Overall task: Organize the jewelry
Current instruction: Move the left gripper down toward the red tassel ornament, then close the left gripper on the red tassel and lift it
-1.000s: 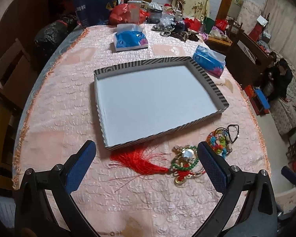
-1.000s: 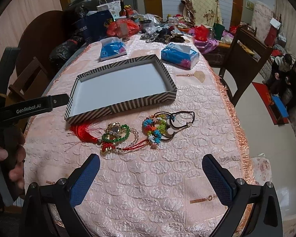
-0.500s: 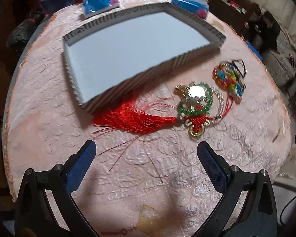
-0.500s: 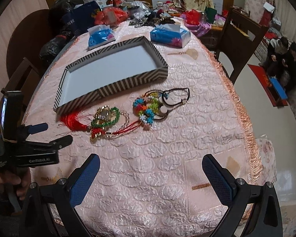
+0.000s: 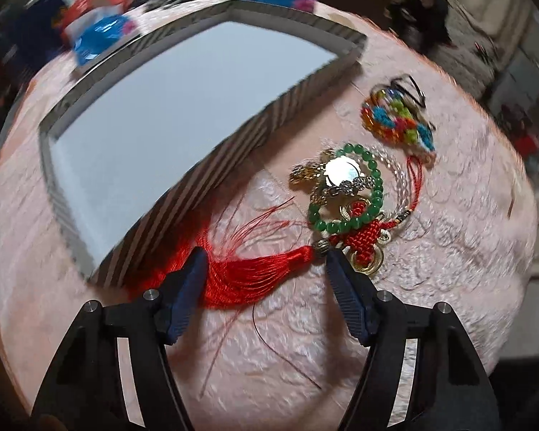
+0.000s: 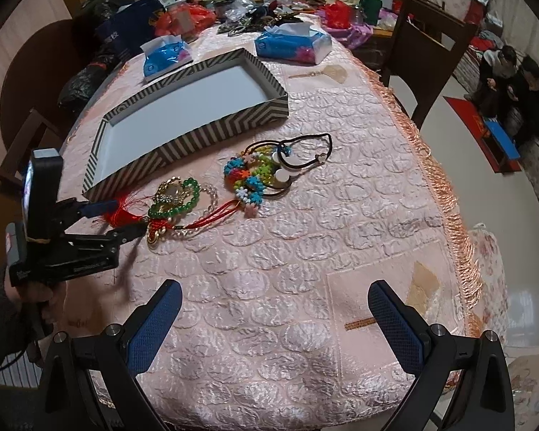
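Your left gripper (image 5: 266,269) sits low over the red tassel (image 5: 248,276) of the knotted charm; its jaws have just been closing, and the tassel lies between the blue pads (image 5: 194,280), which straddle it and are not yet clamped. Your right gripper (image 6: 275,319) hovers over bare tablecloth (image 6: 305,251) with its jaws wide apart and nothing between them.

The only writing in view is white lettering on the left gripper's black body in the right wrist view and on a dark blue bag (image 6: 129,28) at the far end; both are too small or blurred to read.

Count the jewelry near the striped tray (image 6: 204,133): one red tassel charm with a gold coin, one green bead bracelet (image 5: 345,190) lying over it around a round shiny disc, one clear bead bracelet (image 6: 210,195) just beside it, one multicoloured beaded piece (image 6: 249,176), and black cord hair ties (image 6: 305,151) tangled with it. All lie on the tablecloth just beside the tray's near wall; the tray's white floor holds none of them.

Two blue tissue packs (image 6: 165,55) sit beyond the tray. Two people (image 6: 517,82) sit on the floor at far right.
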`<state>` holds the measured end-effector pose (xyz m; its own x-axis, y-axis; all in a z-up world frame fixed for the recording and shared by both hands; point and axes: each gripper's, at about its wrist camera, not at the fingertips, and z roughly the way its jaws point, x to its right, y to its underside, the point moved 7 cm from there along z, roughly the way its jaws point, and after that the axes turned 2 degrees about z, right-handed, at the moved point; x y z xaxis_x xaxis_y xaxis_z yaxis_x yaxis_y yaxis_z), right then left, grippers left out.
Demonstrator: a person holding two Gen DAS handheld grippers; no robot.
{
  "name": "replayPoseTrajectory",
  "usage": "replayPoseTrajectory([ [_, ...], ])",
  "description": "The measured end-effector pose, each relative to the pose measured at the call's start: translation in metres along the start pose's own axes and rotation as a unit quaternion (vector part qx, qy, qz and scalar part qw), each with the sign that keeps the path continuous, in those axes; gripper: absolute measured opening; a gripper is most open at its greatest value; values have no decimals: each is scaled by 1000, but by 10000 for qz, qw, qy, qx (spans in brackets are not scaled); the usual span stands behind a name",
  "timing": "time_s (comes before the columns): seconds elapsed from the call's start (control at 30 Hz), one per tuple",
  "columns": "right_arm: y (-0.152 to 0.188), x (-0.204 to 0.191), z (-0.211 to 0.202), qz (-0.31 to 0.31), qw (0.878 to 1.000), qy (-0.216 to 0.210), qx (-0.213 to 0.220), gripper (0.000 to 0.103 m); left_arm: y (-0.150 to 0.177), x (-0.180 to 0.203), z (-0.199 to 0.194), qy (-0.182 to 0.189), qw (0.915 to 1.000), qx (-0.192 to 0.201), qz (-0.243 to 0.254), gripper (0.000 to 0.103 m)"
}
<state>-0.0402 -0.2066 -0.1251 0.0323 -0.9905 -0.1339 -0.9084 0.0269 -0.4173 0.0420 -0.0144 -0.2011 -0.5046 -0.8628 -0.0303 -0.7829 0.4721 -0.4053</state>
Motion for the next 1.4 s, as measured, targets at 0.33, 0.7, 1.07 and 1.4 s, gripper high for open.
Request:
replayPoseTrajectory([
  [0.33, -9, 1, 5, 1, 10000, -51, 13, 103, 9, 0, -3, 377, 9979, 19, 530, 45],
  [0.7, -13, 4, 11, 34, 9999, -104, -7, 103, 40, 29, -28, 596, 9951, -110, 776, 11],
  [1.07, -17, 7, 10, -10, 9999, -121, 53, 103, 27, 41, -16, 484, 9945, -10, 927, 11],
  [1.4, -56, 25, 35, -241, 9978, -476, 389, 76, 31, 45, -88, 994, 9920, 437, 643, 10],
])
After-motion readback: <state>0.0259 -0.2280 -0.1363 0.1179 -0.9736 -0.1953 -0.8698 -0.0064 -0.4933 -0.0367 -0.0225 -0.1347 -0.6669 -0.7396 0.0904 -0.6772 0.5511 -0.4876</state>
